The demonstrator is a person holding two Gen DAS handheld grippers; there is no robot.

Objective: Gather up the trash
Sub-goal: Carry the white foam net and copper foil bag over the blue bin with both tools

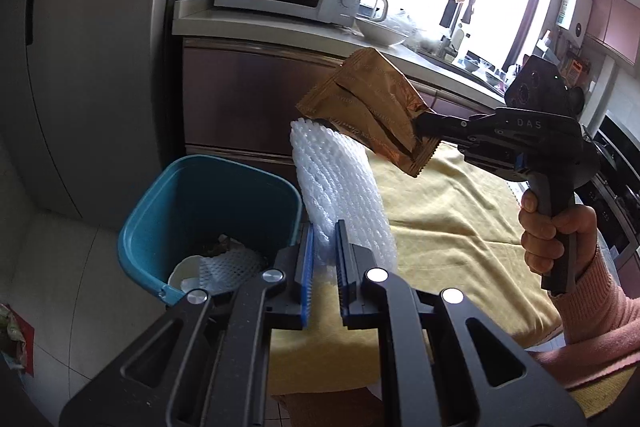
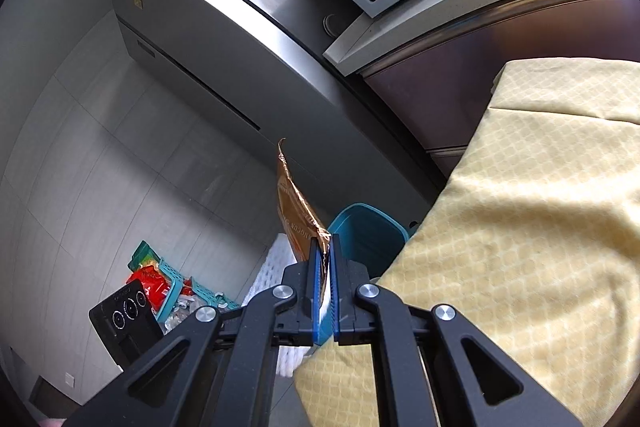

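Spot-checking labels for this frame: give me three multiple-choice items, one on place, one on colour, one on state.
1. Where is the bin? A on the counter; B on the floor beside the yellow-clothed table; C inside the fridge.
2. What colour is the wrapper? A golden-brown; B green; C white.
3. What is the left gripper doing? A open, empty; B shut on foam net; C shut on a bowl.

B: the bin stands on tiles at the table's edge. A: golden-brown foil in the right gripper. B: both pads press the foam.

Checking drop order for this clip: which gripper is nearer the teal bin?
Left. The left gripper, shut on white foam netting, sits beside the teal bin rim. The right gripper, holding a brown wrapper, is farther back, above the yellow-clothed table.
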